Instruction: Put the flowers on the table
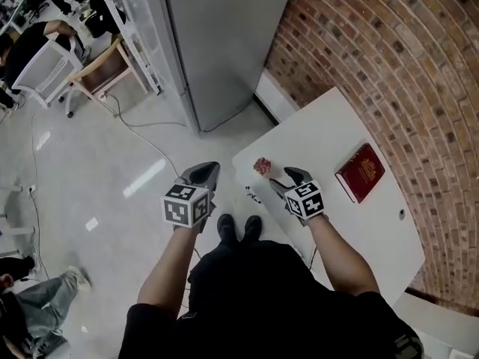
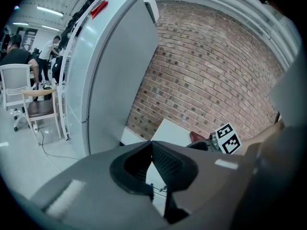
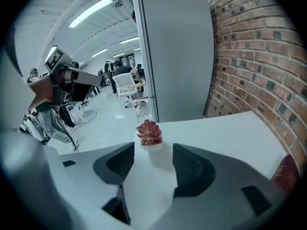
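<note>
— Where is the small pink-red flower (image 1: 262, 166) in its white pot?

— Upright on the white bench (image 1: 329, 133), close to the corner away from the red brick wall (image 1: 389, 58), at the end nearest the tall grey metal cabinet (image 1: 224, 43).

— Is anything holding it?

— No. The right gripper (image 1: 287, 179) hangs over the bench edge just short of it. In the right gripper view its jaws stand wide apart, and the flower (image 3: 149, 134) sits just beyond the tips of the right gripper (image 3: 152, 159), in line with the gap but not inside it. Only bare bench (image 3: 230, 128) shows between the pads.

— And the other one?

— The left gripper (image 1: 206, 172) is off the bench, over the pale glossy floor (image 1: 90, 178), near that same corner. In the left gripper view, the tips of the left gripper (image 2: 152, 143) meet with nothing between them.

— Anything else on the bench?

— A dark red hardcover book (image 1: 361, 172) with gold print lies flat near the long edge by the brick wall, well apart from the flower. The right gripper view catches the book (image 3: 287, 172) at its lower right.
</note>
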`<action>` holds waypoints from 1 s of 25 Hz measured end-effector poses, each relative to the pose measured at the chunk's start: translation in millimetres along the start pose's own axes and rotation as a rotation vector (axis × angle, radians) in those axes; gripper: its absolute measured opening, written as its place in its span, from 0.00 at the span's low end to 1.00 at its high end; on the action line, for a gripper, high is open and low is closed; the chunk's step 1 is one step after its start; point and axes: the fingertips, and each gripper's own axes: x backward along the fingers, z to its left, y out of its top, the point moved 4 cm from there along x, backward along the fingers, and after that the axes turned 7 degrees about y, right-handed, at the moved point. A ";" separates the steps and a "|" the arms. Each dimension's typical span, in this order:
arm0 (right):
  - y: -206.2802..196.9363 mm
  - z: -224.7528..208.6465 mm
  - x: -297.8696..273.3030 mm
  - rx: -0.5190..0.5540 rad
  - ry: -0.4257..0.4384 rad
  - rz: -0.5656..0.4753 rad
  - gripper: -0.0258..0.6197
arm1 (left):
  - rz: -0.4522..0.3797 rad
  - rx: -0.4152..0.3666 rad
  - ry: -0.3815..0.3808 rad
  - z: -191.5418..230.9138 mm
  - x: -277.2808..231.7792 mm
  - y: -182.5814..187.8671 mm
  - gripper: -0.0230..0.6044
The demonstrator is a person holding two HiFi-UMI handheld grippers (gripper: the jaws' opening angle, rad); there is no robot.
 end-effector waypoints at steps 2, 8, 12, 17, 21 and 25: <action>-0.6 1.5 9.6 -0.009 -0.014 -0.015 0.41 | -0.002 -0.015 -0.022 -1.9 -2.8 3.0 0.05; -14.2 4.5 32.1 -0.072 -0.009 -0.060 0.23 | 0.005 -0.052 -0.057 -8.9 -10.8 11.2 0.05; -38.9 9.3 42.6 -0.117 0.009 -0.061 0.20 | 0.011 -0.018 -0.052 -20.7 -7.5 0.1 0.05; -47.2 18.2 56.3 -0.118 0.042 -0.105 0.15 | 0.016 -0.025 -0.005 -37.0 -1.5 -4.2 0.05; -50.6 23.9 81.7 -0.067 0.087 -0.152 0.10 | 0.007 -0.035 0.025 -66.2 -1.0 -5.4 0.06; -47.9 24.6 113.7 -0.054 0.113 -0.240 0.07 | -0.023 -0.057 0.059 -94.7 7.7 -2.0 0.05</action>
